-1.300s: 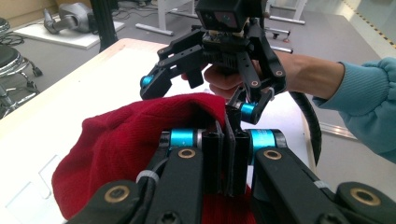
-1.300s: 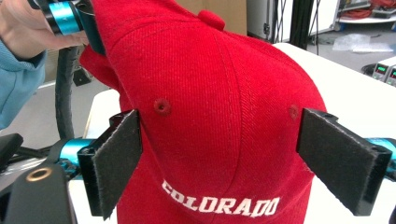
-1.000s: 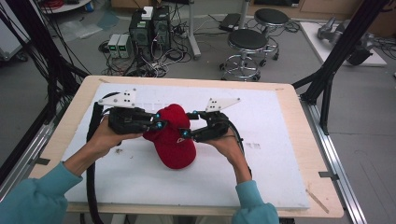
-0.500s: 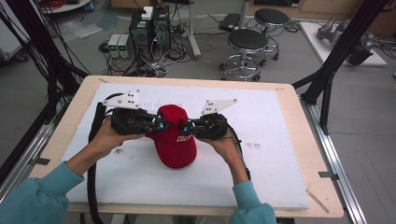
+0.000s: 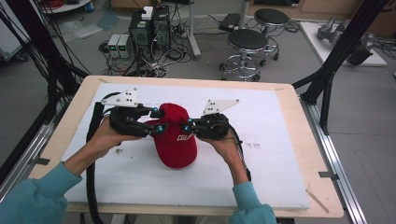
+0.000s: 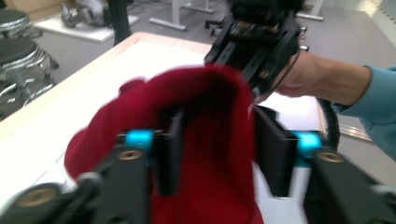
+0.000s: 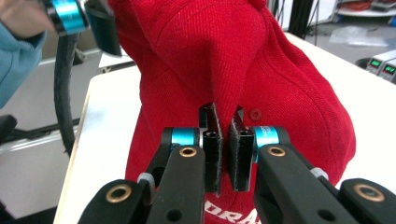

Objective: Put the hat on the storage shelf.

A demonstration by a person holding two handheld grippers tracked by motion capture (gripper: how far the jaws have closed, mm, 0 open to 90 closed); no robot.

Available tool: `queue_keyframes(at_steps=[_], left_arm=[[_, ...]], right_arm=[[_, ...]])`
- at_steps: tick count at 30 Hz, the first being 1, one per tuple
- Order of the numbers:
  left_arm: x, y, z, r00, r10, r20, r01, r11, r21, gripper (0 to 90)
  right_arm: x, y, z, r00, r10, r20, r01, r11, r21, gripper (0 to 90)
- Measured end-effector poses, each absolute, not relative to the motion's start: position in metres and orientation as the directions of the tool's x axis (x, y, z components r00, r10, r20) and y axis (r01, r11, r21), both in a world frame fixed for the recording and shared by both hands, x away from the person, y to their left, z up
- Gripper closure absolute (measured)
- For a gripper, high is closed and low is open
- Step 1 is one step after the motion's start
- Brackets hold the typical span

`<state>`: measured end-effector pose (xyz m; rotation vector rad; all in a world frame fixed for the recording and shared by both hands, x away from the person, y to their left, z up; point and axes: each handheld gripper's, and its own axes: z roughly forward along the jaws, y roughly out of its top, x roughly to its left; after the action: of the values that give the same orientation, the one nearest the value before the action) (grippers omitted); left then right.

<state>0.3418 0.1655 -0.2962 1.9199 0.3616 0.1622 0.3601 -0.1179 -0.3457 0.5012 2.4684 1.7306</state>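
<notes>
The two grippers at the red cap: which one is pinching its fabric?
The right gripper: its jaws are shut on a fold of the red cap. The left gripper has just opened, cloth loose between its jaws.

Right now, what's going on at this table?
A person works a red cap on the table with two hand-held tools. The right tool is shut, pinching a fold of the cap's fabric. The left tool has just been opening; the cap lies between its jaws, which no longer grip it.

White lettering on front of red cap point(image 5: 175, 140), partly covered: high view reads "COLL…", right gripper view shows "…ORA…" at bottom edge; rest not legible.
</notes>
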Motion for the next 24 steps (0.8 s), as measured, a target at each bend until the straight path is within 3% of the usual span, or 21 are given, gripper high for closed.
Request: queue_keyframes(at_steps=[3, 5, 24], left_arm=[[0.343, 0.169, -0.299, 0.931, 0.356, -0.08, 0.197, -0.307, 0.931, 24.1], [0.343, 0.172, -0.299, 0.926, 0.366, -0.091, 0.211, -0.304, 0.929, 14.9], [0.329, 0.193, -0.327, 0.906, 0.403, -0.129, 0.272, -0.322, 0.907, 12.9]], right_arm=[[0.359, -0.12, -0.343, -0.94, 0.325, 0.106, 0.206, 0.292, 0.934, 86.3], [0.359, -0.122, -0.342, -0.938, 0.33, 0.109, 0.21, 0.289, 0.934, 86.3], [0.349, -0.132, -0.328, -0.93, 0.359, 0.085, 0.181, 0.246, 0.952, 86.3]])
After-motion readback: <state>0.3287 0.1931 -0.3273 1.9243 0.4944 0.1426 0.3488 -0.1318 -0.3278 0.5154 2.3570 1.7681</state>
